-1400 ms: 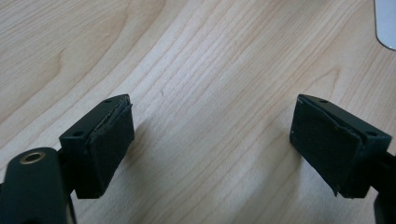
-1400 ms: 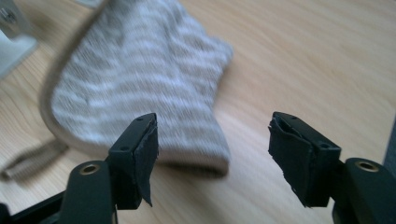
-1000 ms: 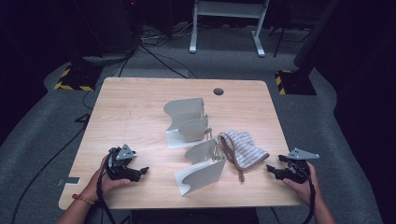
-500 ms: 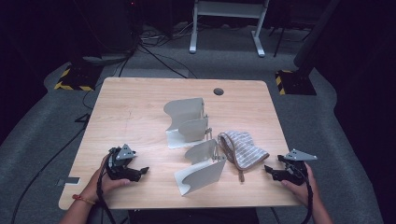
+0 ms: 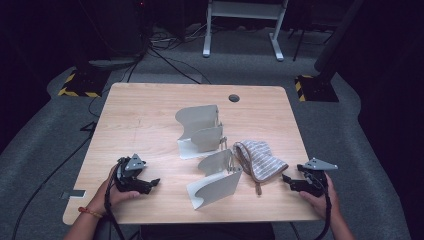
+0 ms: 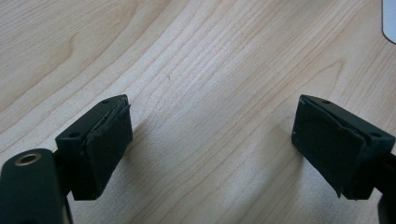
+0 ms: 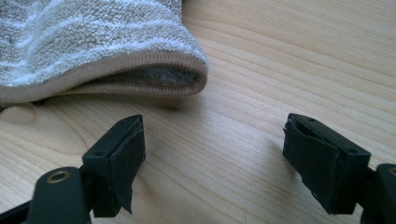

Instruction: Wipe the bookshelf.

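High view: two grey curved holders (image 5: pixel 202 131) (image 5: pixel 216 181), one striped towel (image 5: pixel 260 158) on my wood table (image 5: pixel 145 115) over grey floor; left gripper view: left gripper (image 6: pixel 212 149) wide, empty; right gripper view: right gripper (image 7: pixel 212 161) just opened wide, towel (image 7: pixel 88 42) near beyond.

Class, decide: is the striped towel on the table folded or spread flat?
Folded. The striped towel shows a doubled edge with a gap between two layers, and lies bunched on the table.

Both hands rest low at the near table edge, well apart. The left gripper (image 5: pixel 150 183) points right, jaws spread wide; the right gripper (image 5: pixel 286 178) points left, jaws gaping, nothing between them.
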